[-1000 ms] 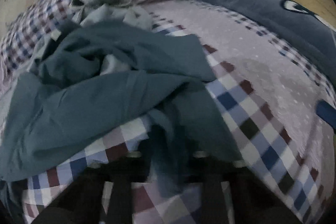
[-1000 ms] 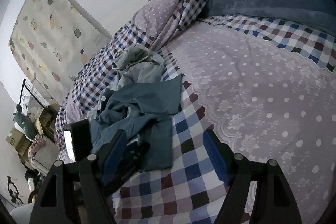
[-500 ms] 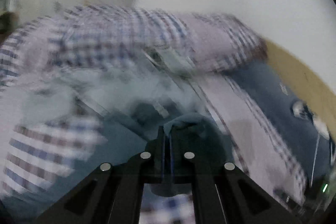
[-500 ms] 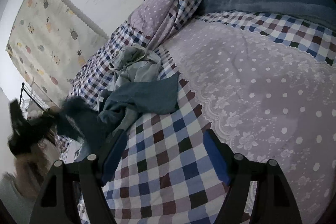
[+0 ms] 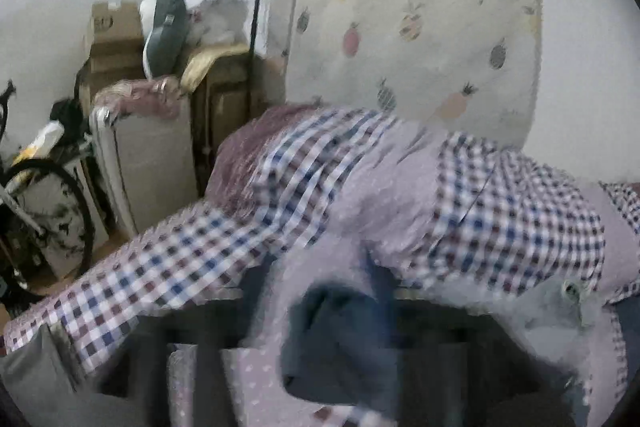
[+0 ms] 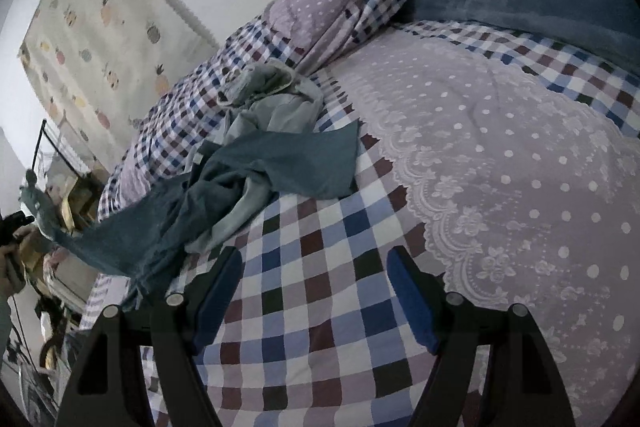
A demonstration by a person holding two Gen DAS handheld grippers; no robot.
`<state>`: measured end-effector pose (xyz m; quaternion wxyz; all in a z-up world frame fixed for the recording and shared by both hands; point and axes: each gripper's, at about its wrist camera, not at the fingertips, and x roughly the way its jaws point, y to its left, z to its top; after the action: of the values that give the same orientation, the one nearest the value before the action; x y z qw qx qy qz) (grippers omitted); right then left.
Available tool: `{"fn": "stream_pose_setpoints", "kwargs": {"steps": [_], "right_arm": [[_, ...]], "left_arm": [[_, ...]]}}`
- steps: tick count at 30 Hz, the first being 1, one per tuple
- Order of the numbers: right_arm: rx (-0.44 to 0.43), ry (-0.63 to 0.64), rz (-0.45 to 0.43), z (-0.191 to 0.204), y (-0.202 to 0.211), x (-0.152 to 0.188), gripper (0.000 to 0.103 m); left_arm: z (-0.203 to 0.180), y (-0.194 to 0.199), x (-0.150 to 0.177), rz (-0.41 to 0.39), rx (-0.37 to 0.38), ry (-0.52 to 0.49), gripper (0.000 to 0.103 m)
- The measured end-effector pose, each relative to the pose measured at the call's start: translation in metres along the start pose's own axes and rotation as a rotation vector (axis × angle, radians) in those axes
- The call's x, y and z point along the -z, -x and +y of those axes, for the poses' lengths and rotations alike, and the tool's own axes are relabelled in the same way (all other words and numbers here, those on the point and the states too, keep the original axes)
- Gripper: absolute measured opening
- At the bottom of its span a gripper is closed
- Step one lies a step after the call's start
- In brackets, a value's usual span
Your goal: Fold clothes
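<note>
Cloth, a bunched fold of the dark teal cotton garment (image 5: 332, 343), sat between the blurred fingers of the left gripper (image 5: 320, 291); the smear was too heavy for me to say whether the jaws were truly closed on it, though the fabric bulged out right at their tips; seen from the other side, that same garment (image 6: 248, 179) ran in a taut, stretched tongue from the crumpled heap off toward the bed's left edge, so something was pulling it. The right gripper (image 6: 316, 291) hung with its blue-padded fingers (image 6: 412, 303) wide apart, holding nothing, above the checked and lilac dotted quilt (image 6: 500, 163).

Nothing in the heap lay folded; a pale grey-blue garment (image 6: 276, 99) was tangled into it, partly under the teal one, just beside the rolled checked duvet (image 6: 320, 15). My worry was this: a one-handed pull on a single bunch could drag the pale piece along; it could haul both off the mattress edge toward the cluttered floor with the bicycle wheel (image 5: 44, 211); or the thin pinch could slip. The free claw looked needed to steady things.
</note>
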<state>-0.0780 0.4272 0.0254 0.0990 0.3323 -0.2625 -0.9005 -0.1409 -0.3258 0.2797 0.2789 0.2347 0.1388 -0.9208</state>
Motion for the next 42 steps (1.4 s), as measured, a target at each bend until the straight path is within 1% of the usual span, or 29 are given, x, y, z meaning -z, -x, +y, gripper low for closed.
{"fn": "stream_pose_setpoints", "kwargs": {"steps": [3,5,8,10,13,16,20,23,26,28,29,31,33,34,35,36,38,39,40,42], "right_arm": [[-0.001,0.023,0.010,0.005,-0.003,0.002,0.079],[-0.001,0.039,0.017,0.009,-0.005,0.003,0.079],[-0.009,0.058,0.026,0.014,-0.007,0.005,0.079],[-0.014,0.072,0.032,0.018,-0.009,0.007,0.079],[-0.023,0.096,0.044,0.025,-0.012,0.009,0.079],[-0.039,0.126,0.058,0.036,-0.015,0.015,0.079],[-0.074,0.184,0.078,0.056,-0.018,0.024,0.079],[-0.125,0.228,0.099,0.076,-0.019,0.032,0.079],[-0.200,0.302,0.128,0.106,-0.020,0.049,0.079],[-0.249,0.355,0.149,0.127,-0.020,0.061,0.078],[-0.267,0.381,0.159,0.138,-0.021,0.069,0.078],[-0.303,0.430,0.181,0.158,-0.022,0.083,0.079],[-0.344,0.469,0.208,0.176,-0.024,0.098,0.079],[-0.368,0.497,0.223,0.187,-0.024,0.107,0.079],[-0.388,0.523,0.234,0.196,-0.025,0.116,0.079],[-0.407,0.549,0.245,0.206,-0.025,0.125,0.079],[-0.440,0.595,0.266,0.221,-0.026,0.141,0.079],[-0.457,0.617,0.278,0.228,-0.027,0.149,0.078],[-0.476,0.641,0.291,0.234,-0.027,0.158,0.079],[-0.514,0.687,0.318,0.248,-0.028,0.176,0.079]], "left_arm": [[0.032,-0.003,0.040,0.044,0.045,0.012,0.082],[0.044,-0.006,0.073,0.103,0.088,0.013,0.082],[0.063,0.001,0.130,0.195,0.148,0.009,0.082],[0.069,0.013,0.166,0.241,0.190,0.021,0.082],[0.079,0.034,0.210,0.285,0.243,0.035,0.082],[0.085,0.064,0.257,0.325,0.295,0.007,0.082],[0.085,0.110,0.296,0.334,0.370,-0.029,0.082],[0.083,0.138,0.318,0.341,0.404,-0.045,0.082],[0.080,0.149,0.338,0.376,0.408,-0.058,0.082],[0.075,0.146,0.347,0.417,0.399,-0.077,0.082],[0.072,0.144,0.351,0.438,0.411,-0.074,0.082],[0.068,0.137,0.358,0.484,0.469,-0.026,0.081],[0.066,0.130,0.362,0.505,0.494,0.027,0.061],[0.065,0.127,0.363,0.511,0.502,0.053,0.025],[0.065,0.124,0.364,0.522,0.513,0.079,0.003],[0.067,0.122,0.363,0.530,0.545,0.112,0.003],[0.070,0.130,0.354,0.500,0.649,0.178,0.003],[0.073,0.137,0.346,0.471,0.723,0.215,0.003],[0.076,0.145,0.336,0.431,0.815,0.257,0.003],[0.087,0.165,0.315,0.332,1.004,0.341,0.002]]}}
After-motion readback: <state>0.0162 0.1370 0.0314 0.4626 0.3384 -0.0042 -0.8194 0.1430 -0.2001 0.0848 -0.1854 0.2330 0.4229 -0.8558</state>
